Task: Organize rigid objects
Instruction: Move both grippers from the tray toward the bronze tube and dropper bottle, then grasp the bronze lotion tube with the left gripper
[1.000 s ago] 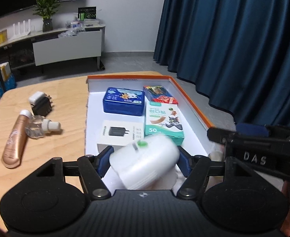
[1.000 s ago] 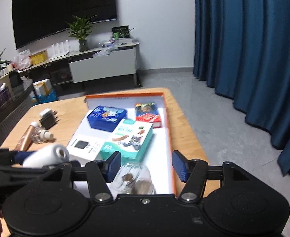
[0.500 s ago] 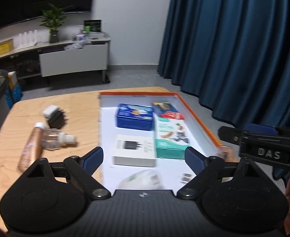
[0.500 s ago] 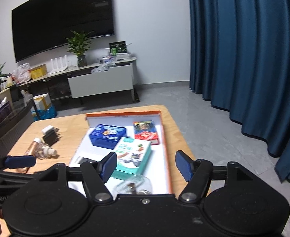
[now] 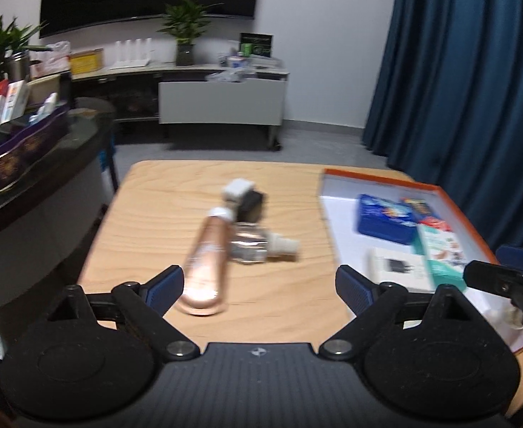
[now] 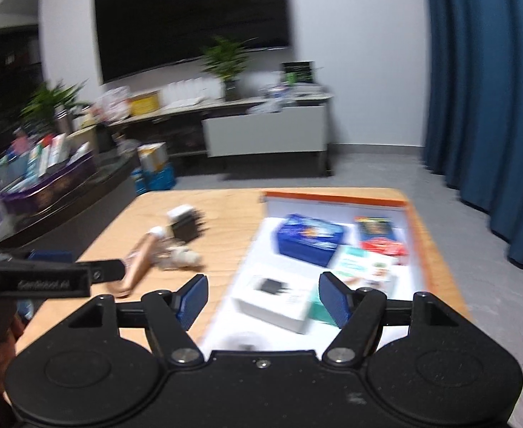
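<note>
My left gripper (image 5: 259, 283) is open and empty, above the wooden table (image 5: 154, 221). Ahead of it lie a rose-gold tube (image 5: 206, 265), a clear bottle with a white cap (image 5: 258, 246) and a black and white plug adapter (image 5: 245, 199). The orange-rimmed white tray (image 5: 468, 217) at the right holds a blue box (image 5: 384, 219), a white charger box (image 5: 397, 269), a teal box (image 5: 440, 253) and a red pack. My right gripper (image 6: 263, 301) is open and empty over the tray's near end (image 6: 247, 271). A pale rounded object (image 6: 242, 342) lies blurred at the tray's near edge.
A dark side table (image 5: 36, 164) with a purple tray of boxes stands left of the table. Blue curtains (image 5: 475, 71) hang at the right. A white cabinet (image 5: 222, 103), plants and a wall television are at the back.
My left gripper opened and let go of the white rounded object into the tray, then swung left toward the loose items on the table. My right gripper rose and turned slightly left.
</note>
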`<state>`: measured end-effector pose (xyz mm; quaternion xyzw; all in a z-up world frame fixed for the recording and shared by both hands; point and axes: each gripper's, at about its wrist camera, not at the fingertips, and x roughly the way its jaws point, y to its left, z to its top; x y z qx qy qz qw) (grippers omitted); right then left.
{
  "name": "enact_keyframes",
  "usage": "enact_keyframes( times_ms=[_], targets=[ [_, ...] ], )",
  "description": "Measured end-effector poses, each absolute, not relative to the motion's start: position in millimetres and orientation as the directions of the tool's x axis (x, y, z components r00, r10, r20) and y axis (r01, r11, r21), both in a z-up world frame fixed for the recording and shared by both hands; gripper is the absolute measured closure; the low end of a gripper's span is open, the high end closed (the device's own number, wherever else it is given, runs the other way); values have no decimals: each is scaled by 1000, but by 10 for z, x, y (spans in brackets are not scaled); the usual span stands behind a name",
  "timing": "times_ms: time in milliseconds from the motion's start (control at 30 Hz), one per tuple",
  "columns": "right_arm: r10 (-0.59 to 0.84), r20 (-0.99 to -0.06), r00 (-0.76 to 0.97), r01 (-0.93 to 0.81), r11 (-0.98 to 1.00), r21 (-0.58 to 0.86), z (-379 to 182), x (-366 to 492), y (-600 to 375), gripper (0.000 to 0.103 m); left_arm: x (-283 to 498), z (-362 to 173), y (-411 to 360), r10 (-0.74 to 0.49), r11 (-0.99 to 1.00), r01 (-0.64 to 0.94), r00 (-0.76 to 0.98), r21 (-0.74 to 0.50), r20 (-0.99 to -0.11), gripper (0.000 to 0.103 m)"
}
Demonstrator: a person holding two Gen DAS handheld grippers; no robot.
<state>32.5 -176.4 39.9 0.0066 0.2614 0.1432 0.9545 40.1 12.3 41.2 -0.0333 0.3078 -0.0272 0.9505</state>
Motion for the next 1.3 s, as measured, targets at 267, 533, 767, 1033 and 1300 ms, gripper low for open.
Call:
enact_keyframes(
  times_ms=[267,533,767,1033,1300],
  targets=[
    [305,-532,790,-322,945,65,353,617,-1350,20,731,208,455,-36,999,32,777,-18,-628,8],
    [304,-564,768,-325,943,65,269,814,-1273,20,1146,-50,535,-34,998,56,744,11,-668,10],
    [319,-590,742,-352,934,62,191,1018,-1165,20,1230,-80,552,-74,996,93,737,-8,-672,14],
    [285,-536,794,-305,951,54,311,1113,-1332,20,1141,67,327,-224,969,111,772,-221,-595,13],
    [261,-513,818,-255,963,84,354,1106,-1643,20,1606,-5,22,-146,945,-78,768,-317,-623,3]
  ],
)
